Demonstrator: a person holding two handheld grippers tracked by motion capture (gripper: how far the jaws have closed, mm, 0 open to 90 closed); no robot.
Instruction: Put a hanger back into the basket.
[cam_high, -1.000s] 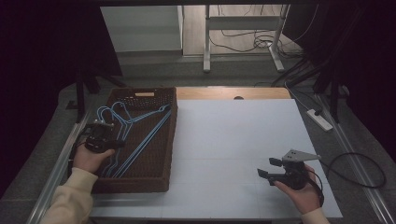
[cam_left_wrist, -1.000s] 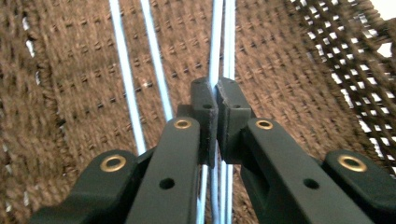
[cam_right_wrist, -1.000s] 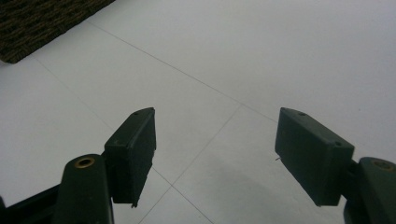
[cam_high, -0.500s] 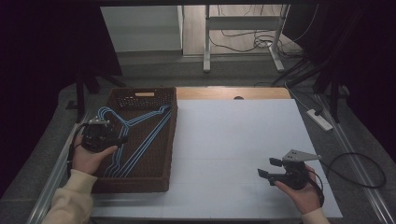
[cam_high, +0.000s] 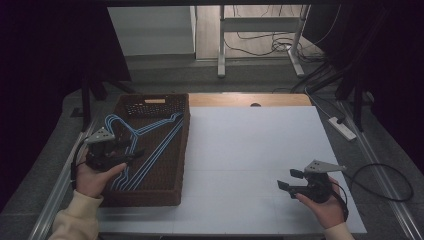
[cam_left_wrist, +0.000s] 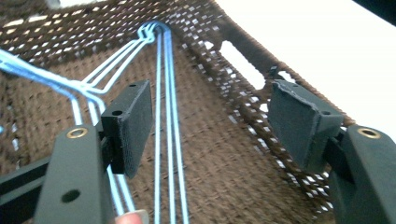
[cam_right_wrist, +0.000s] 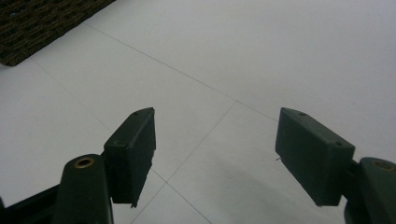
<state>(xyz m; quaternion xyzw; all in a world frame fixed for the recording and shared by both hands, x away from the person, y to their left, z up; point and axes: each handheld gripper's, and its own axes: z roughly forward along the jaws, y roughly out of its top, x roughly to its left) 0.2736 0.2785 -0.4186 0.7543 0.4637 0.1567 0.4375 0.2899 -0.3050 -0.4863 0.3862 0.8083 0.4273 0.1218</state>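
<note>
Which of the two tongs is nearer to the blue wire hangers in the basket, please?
Left. The left tongs hang open right over the blue wire hangers in the brown basket; the right tongs sit far off over the bare white table.

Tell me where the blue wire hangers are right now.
The thin blue wire hangers lie flat inside the brown woven basket at the table's left in the high view, directly beneath the open left hand-held gripper.
</note>
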